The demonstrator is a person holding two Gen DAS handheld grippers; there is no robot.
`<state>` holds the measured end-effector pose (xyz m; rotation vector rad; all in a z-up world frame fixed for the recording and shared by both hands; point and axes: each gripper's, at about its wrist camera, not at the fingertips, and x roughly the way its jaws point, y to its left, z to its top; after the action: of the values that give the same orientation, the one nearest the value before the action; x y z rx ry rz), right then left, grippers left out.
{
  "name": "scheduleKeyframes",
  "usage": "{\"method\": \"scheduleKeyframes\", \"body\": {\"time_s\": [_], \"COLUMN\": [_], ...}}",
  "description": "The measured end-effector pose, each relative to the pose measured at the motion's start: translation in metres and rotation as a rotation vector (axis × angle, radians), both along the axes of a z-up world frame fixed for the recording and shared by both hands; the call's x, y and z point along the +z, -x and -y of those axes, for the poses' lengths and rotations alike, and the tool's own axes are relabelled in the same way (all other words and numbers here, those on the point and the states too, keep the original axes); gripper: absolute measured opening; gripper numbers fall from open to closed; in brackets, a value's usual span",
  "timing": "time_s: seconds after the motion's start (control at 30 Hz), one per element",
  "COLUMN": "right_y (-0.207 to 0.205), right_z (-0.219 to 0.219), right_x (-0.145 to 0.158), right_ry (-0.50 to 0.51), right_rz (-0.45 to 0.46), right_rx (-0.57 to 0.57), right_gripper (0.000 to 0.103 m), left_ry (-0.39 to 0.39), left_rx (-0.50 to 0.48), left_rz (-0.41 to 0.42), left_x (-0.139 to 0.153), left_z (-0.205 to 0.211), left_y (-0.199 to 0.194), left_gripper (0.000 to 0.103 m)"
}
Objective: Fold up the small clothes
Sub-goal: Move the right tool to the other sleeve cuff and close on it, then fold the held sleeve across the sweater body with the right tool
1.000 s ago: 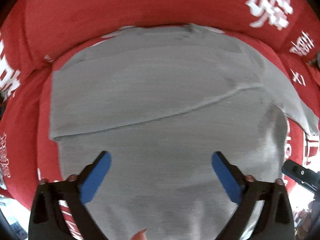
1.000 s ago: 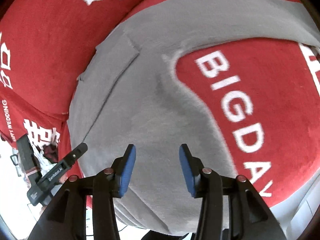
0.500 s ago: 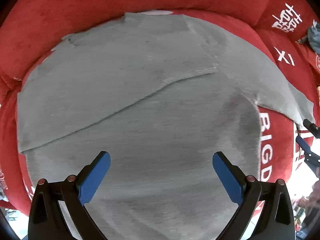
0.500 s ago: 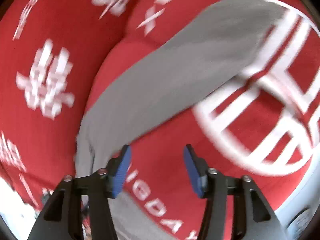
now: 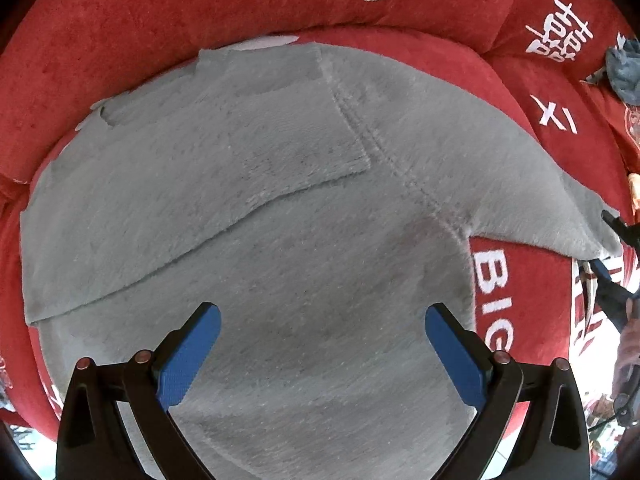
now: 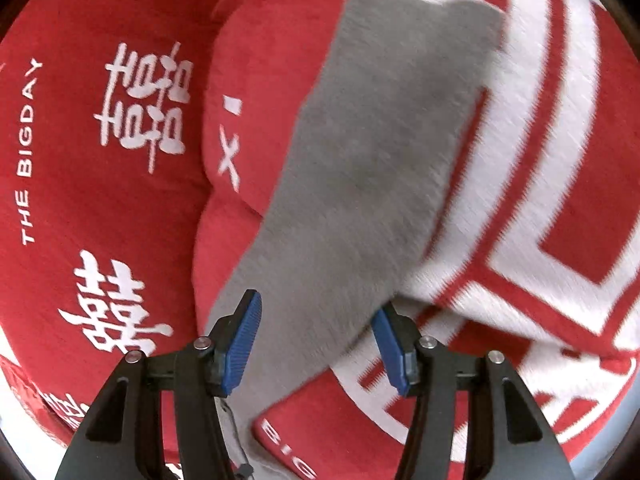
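Grey shirt (image 5: 280,220) lies spread on the red cushion (image 5: 200,20), one sleeve (image 6: 380,160) stretched aside. Left tongs (image 5: 320,344) gape above its body; right tongs (image 6: 316,340) straddle the sleeve, jaws apart, nothing clamped.

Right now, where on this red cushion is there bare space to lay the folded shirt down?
Bare red cushion shows right of the outstretched sleeve, over the big white pattern. A narrower strip lies between the sleeve and the back cushion. The middle is crowded: the gray shirt covers it. A small gray cloth sits in the far corner.
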<state>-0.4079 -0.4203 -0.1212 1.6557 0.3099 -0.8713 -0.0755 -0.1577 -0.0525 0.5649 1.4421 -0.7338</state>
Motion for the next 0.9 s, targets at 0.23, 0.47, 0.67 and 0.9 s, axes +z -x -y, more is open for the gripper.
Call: {"method": "scheduleKeyframes", "body": {"time_s": [0.23,0.47,0.67,0.9], "right_y": [0.003,-0.043,-0.149,-0.307], "right_z": [0.013,0.015,-0.002,-0.088], "right_x": [-0.003,0.038,0.102,0.135], "right_ry": [-0.042,0.094,0.281,0.476], "right_rz": [0.045,0.152,0.144,0.047], "right_rx": [-0.032,0.086,0.399,0.856], "right_gripper": [0.006,0.006,0.006,0.006], "left_ry": [0.021,0.039,0.048,0.052], "left_rx": [0.032,0.098,0.179,0.274], "left_rz": [0.006,0.025,0.051,0.09], "left_x": [0.001,0.009,0.014,0.021], "left_z": [0.002,-0.031,-0.069,-0.128], "left_y": [-0.01,-0.034,-0.059,-0.091], "left_gripper": [0.102,0.102,0.102,0.102]}}
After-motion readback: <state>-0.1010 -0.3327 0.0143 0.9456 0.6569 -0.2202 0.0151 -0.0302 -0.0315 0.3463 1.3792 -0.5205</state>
